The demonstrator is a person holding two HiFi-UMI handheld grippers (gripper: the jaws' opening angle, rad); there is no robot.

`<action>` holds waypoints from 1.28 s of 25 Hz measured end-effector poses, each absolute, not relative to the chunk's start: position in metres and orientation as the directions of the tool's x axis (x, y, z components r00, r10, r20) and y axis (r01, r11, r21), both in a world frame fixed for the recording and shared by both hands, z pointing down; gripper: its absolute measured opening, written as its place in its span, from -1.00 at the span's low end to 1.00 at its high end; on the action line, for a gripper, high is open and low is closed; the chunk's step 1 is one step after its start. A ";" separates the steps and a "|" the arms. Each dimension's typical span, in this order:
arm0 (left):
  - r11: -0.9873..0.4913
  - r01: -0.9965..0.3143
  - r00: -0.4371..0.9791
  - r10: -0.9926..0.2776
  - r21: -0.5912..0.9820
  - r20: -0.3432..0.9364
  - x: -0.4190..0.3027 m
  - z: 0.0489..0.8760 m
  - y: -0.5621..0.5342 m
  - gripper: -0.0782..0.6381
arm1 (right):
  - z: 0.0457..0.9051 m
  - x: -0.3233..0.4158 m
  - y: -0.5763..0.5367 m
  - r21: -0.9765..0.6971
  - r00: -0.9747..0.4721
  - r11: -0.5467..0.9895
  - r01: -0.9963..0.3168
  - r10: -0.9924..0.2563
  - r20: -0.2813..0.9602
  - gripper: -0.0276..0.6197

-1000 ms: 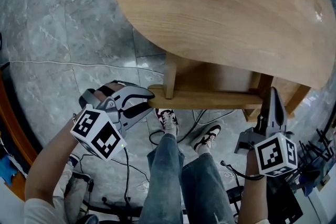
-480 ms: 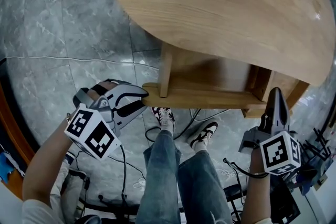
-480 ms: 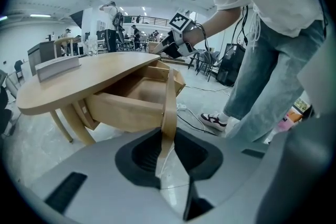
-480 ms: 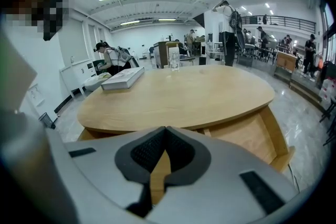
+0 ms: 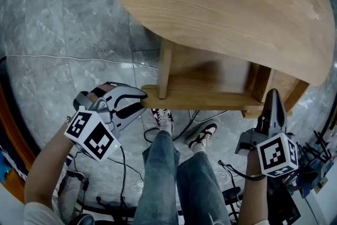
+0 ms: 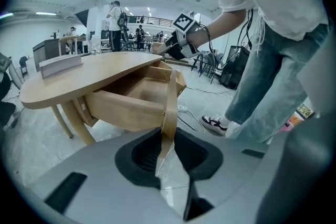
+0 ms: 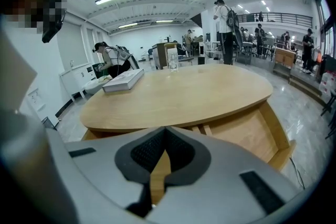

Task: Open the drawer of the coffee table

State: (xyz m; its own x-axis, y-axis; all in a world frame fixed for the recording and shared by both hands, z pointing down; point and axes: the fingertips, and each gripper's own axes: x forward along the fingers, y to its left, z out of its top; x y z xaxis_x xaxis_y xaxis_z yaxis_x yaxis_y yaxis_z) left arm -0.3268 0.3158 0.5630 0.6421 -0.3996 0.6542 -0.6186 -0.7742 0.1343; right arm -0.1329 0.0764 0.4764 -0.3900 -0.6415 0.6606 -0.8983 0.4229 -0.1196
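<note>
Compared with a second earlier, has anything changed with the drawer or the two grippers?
Slightly more of the drawer shows below the tabletop, so it may have come out a little; the head view also shifted, so this is uncertain. Nothing was taken or let go. The left gripper stays clamped on the drawer front at its left end; the right gripper stays shut by the right corner.
</note>
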 end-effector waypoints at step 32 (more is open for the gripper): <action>-0.777 -0.608 0.598 -0.313 0.164 0.738 -0.320 0.617 0.334 -0.53 | 0.479 -0.078 0.085 -0.181 -0.339 0.294 -0.939 -0.688 0.642 -0.92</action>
State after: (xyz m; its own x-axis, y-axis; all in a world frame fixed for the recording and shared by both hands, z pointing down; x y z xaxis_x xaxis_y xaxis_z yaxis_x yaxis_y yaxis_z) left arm -0.3196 0.3335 0.6167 0.5983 -0.3129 0.7377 -0.6083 -0.7765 0.1640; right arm -0.0784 0.0853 0.4792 -0.3389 -0.6880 0.6417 -0.9386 0.2936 -0.1810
